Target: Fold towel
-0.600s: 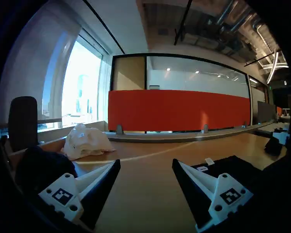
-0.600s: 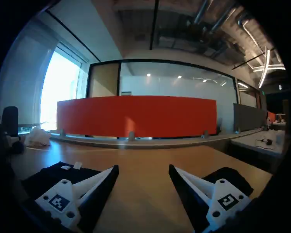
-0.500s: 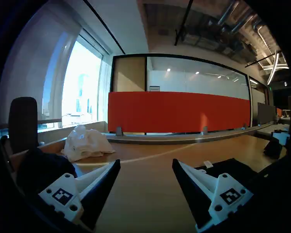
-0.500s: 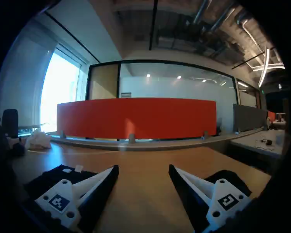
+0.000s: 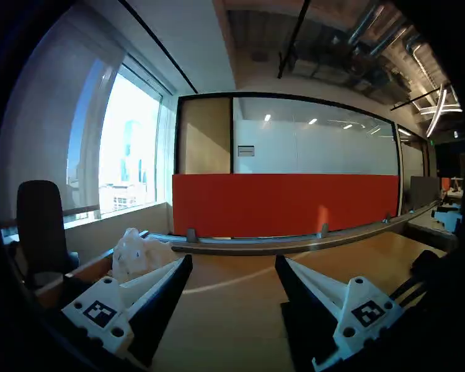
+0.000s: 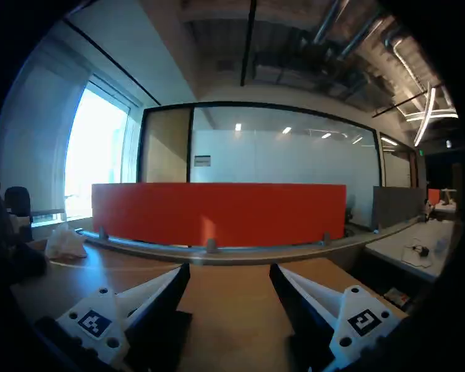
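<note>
A black towel (image 6: 178, 325) lies on the wooden table (image 6: 232, 297), low in the right gripper view and mostly hidden under the fingers. My right gripper (image 6: 229, 268) is open just above it, with nothing between its fingers. In the left gripper view a dark edge of the towel (image 5: 286, 319) shows beside the right finger. My left gripper (image 5: 233, 259) is also open and empty, low over the table (image 5: 232, 304).
A crumpled white cloth (image 5: 133, 254) sits on the table to the far left, also seen as the white cloth (image 6: 62, 245). A black chair (image 5: 41, 226) stands by the window. An orange partition (image 5: 285, 204) runs along the table's far edge.
Both views have tilted upward. The black towel has slid down almost out of sight, and the partition and white cloth sit lower in the frames. Both grippers stayed open.
</note>
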Demonstrator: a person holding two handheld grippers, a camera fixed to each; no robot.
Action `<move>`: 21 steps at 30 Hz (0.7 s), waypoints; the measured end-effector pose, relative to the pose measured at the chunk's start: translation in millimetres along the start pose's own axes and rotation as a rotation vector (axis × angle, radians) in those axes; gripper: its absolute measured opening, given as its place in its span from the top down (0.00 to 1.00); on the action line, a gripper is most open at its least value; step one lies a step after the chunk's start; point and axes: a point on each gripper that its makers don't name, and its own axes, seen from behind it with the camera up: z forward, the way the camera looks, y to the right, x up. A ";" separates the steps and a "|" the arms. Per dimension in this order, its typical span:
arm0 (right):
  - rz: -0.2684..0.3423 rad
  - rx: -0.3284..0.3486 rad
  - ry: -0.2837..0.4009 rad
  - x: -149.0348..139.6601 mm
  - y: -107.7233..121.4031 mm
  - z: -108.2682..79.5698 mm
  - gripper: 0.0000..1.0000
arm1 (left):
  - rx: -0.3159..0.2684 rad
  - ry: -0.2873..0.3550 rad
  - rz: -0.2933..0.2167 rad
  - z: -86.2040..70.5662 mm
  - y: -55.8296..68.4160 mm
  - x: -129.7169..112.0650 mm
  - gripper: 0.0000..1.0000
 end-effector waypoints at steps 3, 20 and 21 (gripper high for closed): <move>0.004 0.000 -0.003 20.0 -1.7 -1.8 0.00 | -0.007 -0.010 0.009 -3.1 0.9 19.6 0.01; -0.106 0.161 -0.101 63.4 -37.1 -12.9 0.00 | -0.214 -0.123 0.100 -12.9 37.7 56.5 0.01; -0.113 0.178 -0.113 62.3 -40.6 -13.9 0.00 | -0.236 -0.134 0.102 -13.6 42.7 54.9 0.01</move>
